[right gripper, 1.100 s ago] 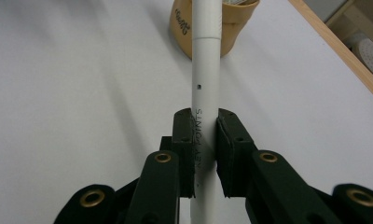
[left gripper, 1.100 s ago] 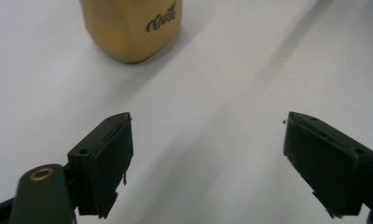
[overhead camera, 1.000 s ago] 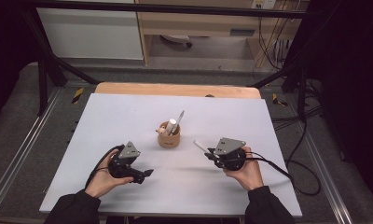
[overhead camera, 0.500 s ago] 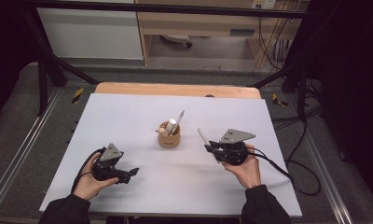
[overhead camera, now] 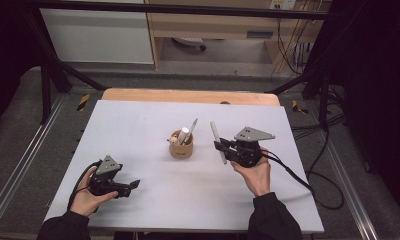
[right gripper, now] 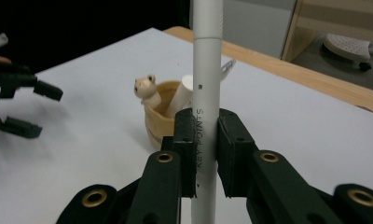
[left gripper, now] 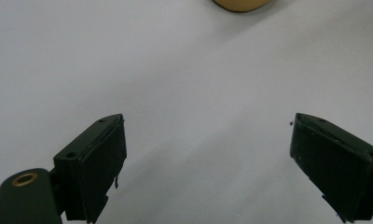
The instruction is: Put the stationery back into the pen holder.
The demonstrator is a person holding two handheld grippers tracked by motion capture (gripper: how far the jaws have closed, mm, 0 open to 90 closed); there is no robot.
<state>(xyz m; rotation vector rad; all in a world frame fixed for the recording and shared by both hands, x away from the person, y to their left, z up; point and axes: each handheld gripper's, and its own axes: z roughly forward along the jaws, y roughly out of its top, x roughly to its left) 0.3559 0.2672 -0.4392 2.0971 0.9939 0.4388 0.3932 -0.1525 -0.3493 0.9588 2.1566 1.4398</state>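
Note:
A small wooden cup (overhead camera: 181, 146) with a little animal figure on its rim stands mid-table and holds two white pens. My right gripper (overhead camera: 220, 146) hovers just right of it, shut on a white pen (overhead camera: 218, 142) that stands nearly upright between the pads. In the right gripper view the white pen (right gripper: 206, 93) runs up past the jaws, with the cup (right gripper: 163, 116) beyond it. My left gripper (overhead camera: 134, 186) rests low near the table's front left, jaws wide open with nothing between them. The left gripper (left gripper: 208, 158) faces bare table, and the cup's base (left gripper: 240, 4) shows at the top edge.
The white table top (overhead camera: 138, 125) ends at a wooden strip (overhead camera: 188, 96) along its far edge. Cables (overhead camera: 318, 190) trail off the right side. A white cabinet (overhead camera: 98, 35) and a wooden shelf unit (overhead camera: 228, 25) stand behind the table.
My left gripper slid left and toward the front edge, away from the cup. My right gripper lifted the pen off the table, tilted it upright and carried it closer to the cup.

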